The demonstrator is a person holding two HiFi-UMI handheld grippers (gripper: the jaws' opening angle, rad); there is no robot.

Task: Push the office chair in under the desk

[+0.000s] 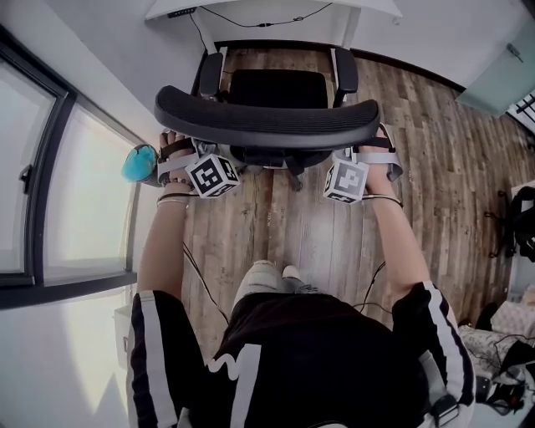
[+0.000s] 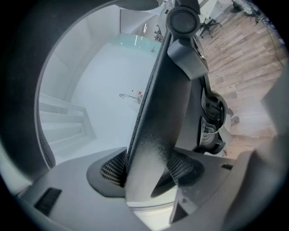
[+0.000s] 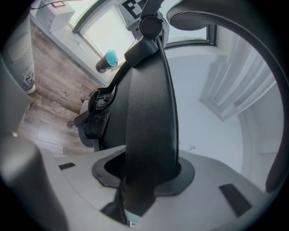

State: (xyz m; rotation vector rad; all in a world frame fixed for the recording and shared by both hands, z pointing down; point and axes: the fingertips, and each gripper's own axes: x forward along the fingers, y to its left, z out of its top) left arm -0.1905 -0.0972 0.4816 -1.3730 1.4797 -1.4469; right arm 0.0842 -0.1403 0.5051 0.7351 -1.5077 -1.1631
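I note a grey-brown wood-plank floor [image 1: 435, 159], white walls [image 1: 109, 58] with a dark baseboard [image 1: 403, 65], and a dark-framed window [image 1: 92, 192] on the left, bright with daylight. Dark clutter [image 1: 522, 226] sits at the right edge.

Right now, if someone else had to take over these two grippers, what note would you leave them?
Left gripper: closed on the top edge of the backrest, near its left end.
Right gripper: closed on the same edge, near its right end.
Office chair: on the wood floor, facing the desk, with floor showing between the two in the head view.
Done: both grips are set on the backrest.
Left: push the chair straight forward until the seat goes under the desk, then open both grippers.
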